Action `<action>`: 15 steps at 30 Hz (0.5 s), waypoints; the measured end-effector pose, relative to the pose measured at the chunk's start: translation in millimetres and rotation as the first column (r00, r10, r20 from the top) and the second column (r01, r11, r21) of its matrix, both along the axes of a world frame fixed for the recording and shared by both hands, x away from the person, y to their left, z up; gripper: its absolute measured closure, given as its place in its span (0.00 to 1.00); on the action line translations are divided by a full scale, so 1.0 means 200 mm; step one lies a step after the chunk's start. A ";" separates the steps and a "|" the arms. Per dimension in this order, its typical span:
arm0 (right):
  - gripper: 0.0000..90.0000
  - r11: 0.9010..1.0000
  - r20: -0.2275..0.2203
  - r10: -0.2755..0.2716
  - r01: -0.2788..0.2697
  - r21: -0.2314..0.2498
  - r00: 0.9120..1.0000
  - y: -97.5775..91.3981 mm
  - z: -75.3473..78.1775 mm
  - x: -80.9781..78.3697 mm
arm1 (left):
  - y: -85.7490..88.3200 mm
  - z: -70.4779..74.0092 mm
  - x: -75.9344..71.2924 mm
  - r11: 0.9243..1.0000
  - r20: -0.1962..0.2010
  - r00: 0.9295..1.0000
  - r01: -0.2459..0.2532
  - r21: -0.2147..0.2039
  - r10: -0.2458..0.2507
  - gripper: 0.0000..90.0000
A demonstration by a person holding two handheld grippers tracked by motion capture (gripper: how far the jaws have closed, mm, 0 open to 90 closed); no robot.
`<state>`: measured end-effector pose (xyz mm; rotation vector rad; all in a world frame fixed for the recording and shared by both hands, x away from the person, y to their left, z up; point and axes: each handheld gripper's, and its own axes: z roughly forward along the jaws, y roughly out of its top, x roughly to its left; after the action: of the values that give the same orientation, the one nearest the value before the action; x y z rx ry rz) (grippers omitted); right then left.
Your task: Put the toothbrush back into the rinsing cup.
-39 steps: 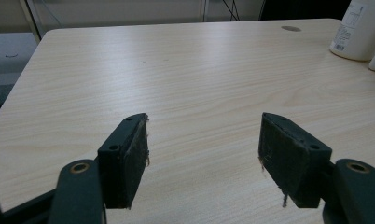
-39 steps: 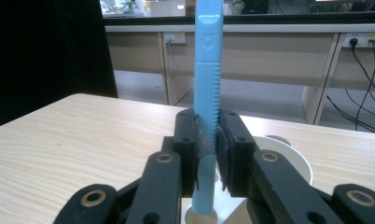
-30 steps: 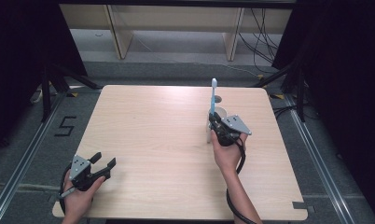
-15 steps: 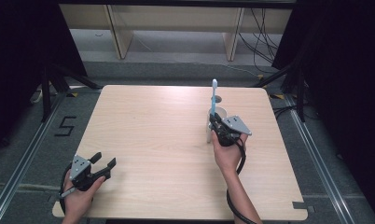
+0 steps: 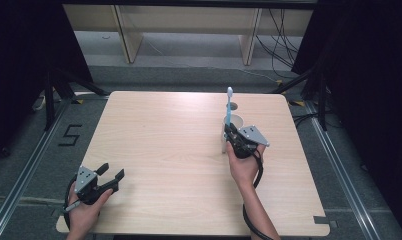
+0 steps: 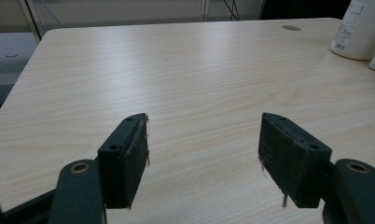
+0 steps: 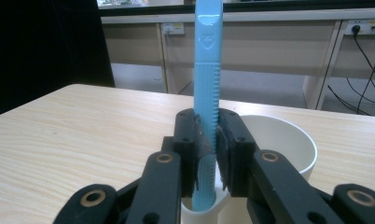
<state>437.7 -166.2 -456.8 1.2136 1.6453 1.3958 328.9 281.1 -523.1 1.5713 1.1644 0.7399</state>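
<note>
One light wooden table (image 5: 189, 165) takes up the middle of the high view, standing on a grey floor with one pale shelf unit (image 5: 189, 25) behind its far edge. Two hands work at the table, each with one gripper. The left gripper (image 5: 110, 173) sits near the table's near left corner, held in the person's left hand (image 5: 84, 212); in the left gripper view its two black jaws stand wide apart over bare wood with nothing between them. The right gripper (image 5: 229, 131) is toward the far right part of the table, held in the person's right hand (image 5: 244, 167), and its jaws are clamped together on one light blue toothbrush (image 7: 207, 84). The toothbrush stands upright, its lower end inside one white cup (image 7: 279, 140) that rests on the table just beyond the gripper, its head rising well above the cup's rim. In the left gripper view one white bottle (image 6: 360, 28) with printed markings shows at the far right of the table. One small round dark hole (image 6: 291, 28) lies in the tabletop near its far edge.
</note>
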 end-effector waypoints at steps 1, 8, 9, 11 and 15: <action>0.88 1.000 0.004 0.009 -0.009 -0.005 1.000 0.00 0.00 0.00 | 0.00 0.00 0.00 1.000 0.001 1.000 0.000 0.000 0.000 0.36; 0.88 1.000 0.012 0.016 -0.016 -0.018 1.000 -0.01 -0.01 0.01 | 0.00 0.00 0.00 1.000 0.003 1.000 0.001 -0.002 -0.001 0.36; 0.88 1.000 0.010 0.011 -0.011 -0.020 1.000 -0.01 -0.01 0.01 | 0.00 0.00 0.00 1.000 0.006 1.000 0.001 -0.005 -0.001 0.36; 0.88 1.000 0.004 0.006 -0.006 -0.003 1.000 0.00 -0.02 0.00 | 0.00 0.00 0.00 1.000 0.005 1.000 0.002 -0.004 -0.002 0.36; 0.88 1.000 0.006 0.003 -0.003 -0.012 1.000 -0.01 -0.02 0.00 | 0.00 0.00 0.00 1.000 0.000 1.000 0.000 0.000 0.000 0.36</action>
<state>437.6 -167.6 -460.1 1.1998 1.6495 1.3885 328.9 280.9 -523.1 1.5708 1.1649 0.7399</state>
